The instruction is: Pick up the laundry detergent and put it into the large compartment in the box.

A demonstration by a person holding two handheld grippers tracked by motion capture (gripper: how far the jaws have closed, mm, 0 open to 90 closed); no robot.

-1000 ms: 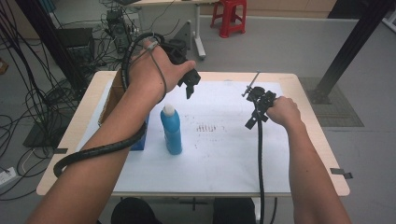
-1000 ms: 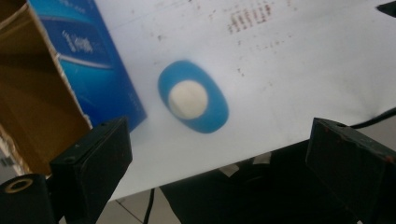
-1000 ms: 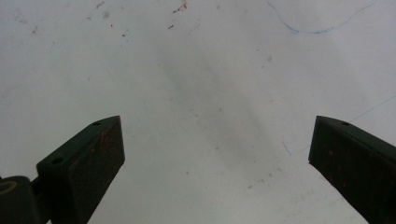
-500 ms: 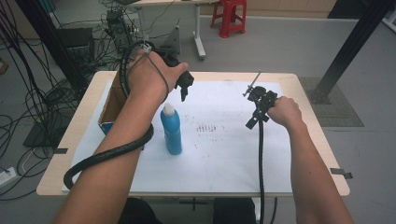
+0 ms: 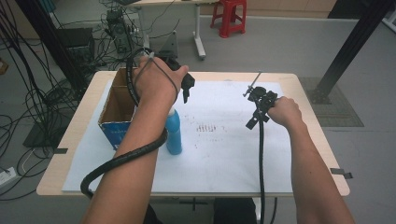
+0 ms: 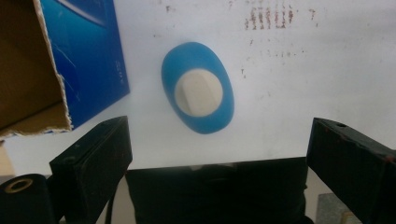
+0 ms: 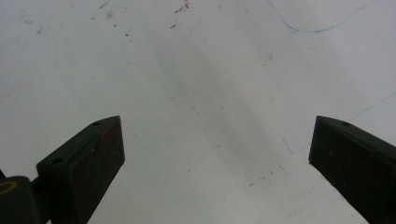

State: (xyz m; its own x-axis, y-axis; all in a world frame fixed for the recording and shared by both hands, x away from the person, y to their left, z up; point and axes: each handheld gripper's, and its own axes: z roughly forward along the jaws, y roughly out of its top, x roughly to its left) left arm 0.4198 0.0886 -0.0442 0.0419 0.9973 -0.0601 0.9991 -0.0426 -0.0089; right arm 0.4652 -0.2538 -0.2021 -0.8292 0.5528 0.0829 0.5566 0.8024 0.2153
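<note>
High view. Table (image 5: 299,154) with white paper cover. Blue bottle (image 5: 173,133) with white cap, upright, left of centre, just beside a cardboard box (image 5: 116,109) standing at its 9 o'clock. Left gripper (image 5: 186,88) held in the air at the bottle's 12 o'clock, above it, apart from it. Right gripper (image 5: 254,114) at the table's 3 o'clock side, low over bare paper, well apart from the bottle.

Left gripper view. Looks straight down on the bottle (image 6: 198,93); cap up, box (image 6: 56,65) at 9 to 10 o'clock. Jaws spread wide, holding nothing.

Right gripper view. Bare, speckled paper (image 7: 201,84). Jaws spread wide, empty.

Progress, as judged: early. Bottle not yet gripped or lifted; the left gripper is lined up overhead. Descent, closing and any carrying are left.
</note>
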